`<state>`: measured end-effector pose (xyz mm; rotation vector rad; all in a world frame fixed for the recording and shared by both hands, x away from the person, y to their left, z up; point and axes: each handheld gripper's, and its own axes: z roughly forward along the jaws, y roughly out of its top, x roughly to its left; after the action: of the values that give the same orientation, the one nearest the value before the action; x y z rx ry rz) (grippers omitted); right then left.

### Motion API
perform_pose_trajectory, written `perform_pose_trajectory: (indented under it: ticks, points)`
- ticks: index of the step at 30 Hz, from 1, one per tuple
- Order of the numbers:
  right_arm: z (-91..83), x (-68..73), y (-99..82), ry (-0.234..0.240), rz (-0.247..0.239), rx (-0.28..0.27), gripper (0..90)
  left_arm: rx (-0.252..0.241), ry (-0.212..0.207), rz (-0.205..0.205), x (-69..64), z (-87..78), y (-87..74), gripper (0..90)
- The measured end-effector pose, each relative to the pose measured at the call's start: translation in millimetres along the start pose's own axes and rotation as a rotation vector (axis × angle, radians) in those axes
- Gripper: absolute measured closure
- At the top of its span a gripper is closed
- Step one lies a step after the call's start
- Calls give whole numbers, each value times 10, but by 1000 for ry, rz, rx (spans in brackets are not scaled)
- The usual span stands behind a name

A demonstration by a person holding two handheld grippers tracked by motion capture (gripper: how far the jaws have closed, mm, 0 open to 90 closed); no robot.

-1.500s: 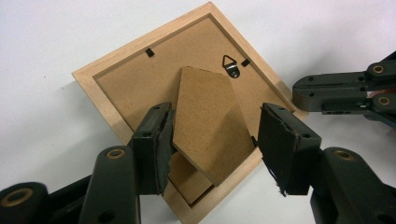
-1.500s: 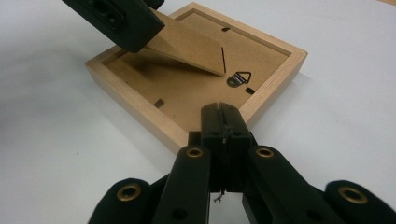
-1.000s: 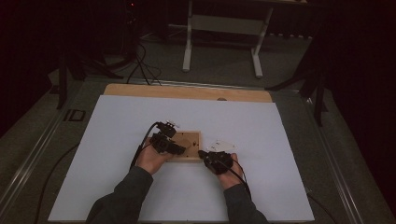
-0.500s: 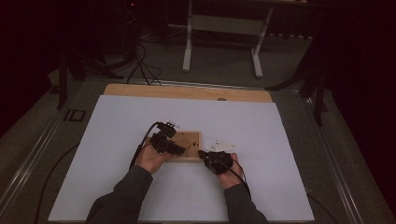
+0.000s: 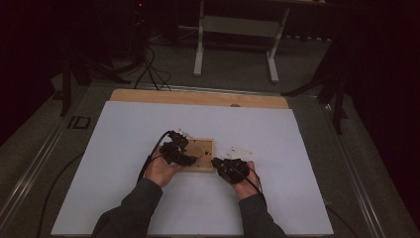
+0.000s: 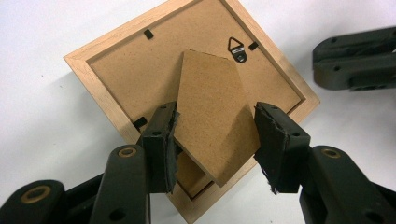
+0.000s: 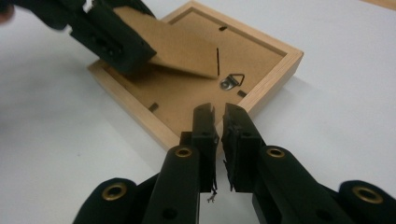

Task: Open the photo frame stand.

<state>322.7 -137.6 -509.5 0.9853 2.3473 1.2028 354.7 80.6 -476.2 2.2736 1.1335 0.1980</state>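
Observation:
A small wooden picture frame (image 5: 204, 147) (image 6: 116, 70) (image 7: 271, 51) lies face down on the white sheet, its brown backing board up. My left gripper (image 5: 188, 159) (image 6: 215, 111) is shut on the raised cardboard easel flap (image 6: 208, 79) (image 7: 182, 46); its jaws have just closed a little onto the flap's two edges. A metal triangle hanger (image 6: 236, 49) (image 7: 232, 81) sits by the flap's tip. My right gripper (image 5: 218, 162) (image 7: 218, 109) hovers at the frame's near rim. Its jaws have just been opening and stand a slit apart, with nothing between them.
The white sheet (image 5: 124, 139) covers most of the wooden table (image 5: 198, 97). Small white pieces (image 5: 238, 149) lie just beyond the right hand. A white metal stand (image 5: 237, 29) and cables are on the floor behind the table.

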Motion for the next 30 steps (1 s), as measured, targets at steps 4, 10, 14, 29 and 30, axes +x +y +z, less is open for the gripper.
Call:
perform_pose_trajectory:
  ticks: [4,10,14,29,30]
  points:
    - [-73,-19,45,0,2,-12,803,-13,13,16,-27,-8,-23,519]
    - [-201,-95,148,-2,4,-36,749,-35,31,32,-70,-24,-53,519]
    - [-263,-134,193,-4,10,-40,710,-52,54,52,-113,-40,-80,519]
    - [-283,-216,408,28,26,-29,582,-123,128,111,-223,-81,-286,519]
    - [-282,-218,414,26,30,-30,579,-128,131,115,-233,-83,-296,519]
